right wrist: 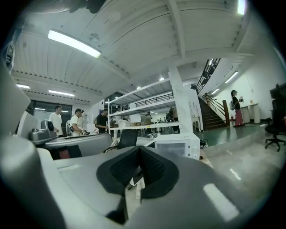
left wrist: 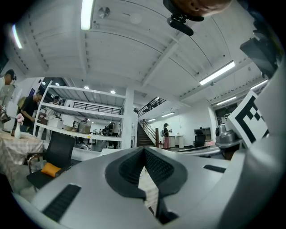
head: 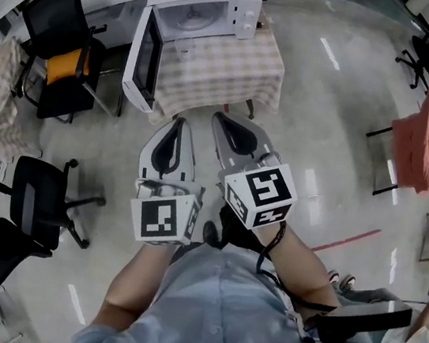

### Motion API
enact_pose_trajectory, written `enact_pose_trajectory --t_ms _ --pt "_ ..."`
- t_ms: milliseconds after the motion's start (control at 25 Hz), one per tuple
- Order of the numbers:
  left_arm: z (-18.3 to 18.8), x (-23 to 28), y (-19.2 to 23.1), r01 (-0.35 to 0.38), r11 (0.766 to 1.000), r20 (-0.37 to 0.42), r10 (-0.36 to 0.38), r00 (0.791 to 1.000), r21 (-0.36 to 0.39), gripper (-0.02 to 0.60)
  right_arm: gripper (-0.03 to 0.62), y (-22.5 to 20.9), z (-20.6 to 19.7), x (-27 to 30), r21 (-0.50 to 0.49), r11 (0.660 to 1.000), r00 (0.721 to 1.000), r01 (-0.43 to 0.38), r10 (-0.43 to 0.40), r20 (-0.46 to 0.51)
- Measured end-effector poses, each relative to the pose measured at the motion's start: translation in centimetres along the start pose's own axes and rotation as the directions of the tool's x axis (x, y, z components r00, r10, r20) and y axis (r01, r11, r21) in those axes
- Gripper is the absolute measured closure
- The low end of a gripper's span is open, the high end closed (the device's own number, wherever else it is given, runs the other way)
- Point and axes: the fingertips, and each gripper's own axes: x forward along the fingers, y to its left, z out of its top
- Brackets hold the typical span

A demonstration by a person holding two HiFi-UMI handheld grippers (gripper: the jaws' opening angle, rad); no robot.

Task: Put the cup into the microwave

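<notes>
A white microwave [head: 203, 5] stands on a table with a checked cloth [head: 230, 69]. Its door [head: 145, 59] hangs open to the left, and only a glass plate shows inside. No cup is visible in any view. Both grippers hang over the floor just short of the table's near edge, side by side and pointing at it. My left gripper [head: 176, 123] is shut with nothing between its pads [left wrist: 154, 165]. To its right, my right gripper [head: 221, 118] is also shut and empty. In the right gripper view the microwave [right wrist: 178, 145] shows just beyond the closed pads [right wrist: 149, 167].
Black office chairs [head: 64, 64] [head: 41, 198] stand at the left, one with an orange cushion. A chair under a pink cover [head: 426, 134] is at the right. Red tape [head: 348, 239] runs across the glossy floor. People [right wrist: 57, 121] stand by shelving far off.
</notes>
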Motion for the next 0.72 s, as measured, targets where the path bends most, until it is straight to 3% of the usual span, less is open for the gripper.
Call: enact_pose_trajectory --t_ms 720 --pt "-1.4 15.6 2.1 -0.026 0.999 -0.043 0.028 0.999 0.048 0.575 0.592 -10.8 1.2 11.2 0.045 0.998 0.999 -0.052 0.052 -0.002"
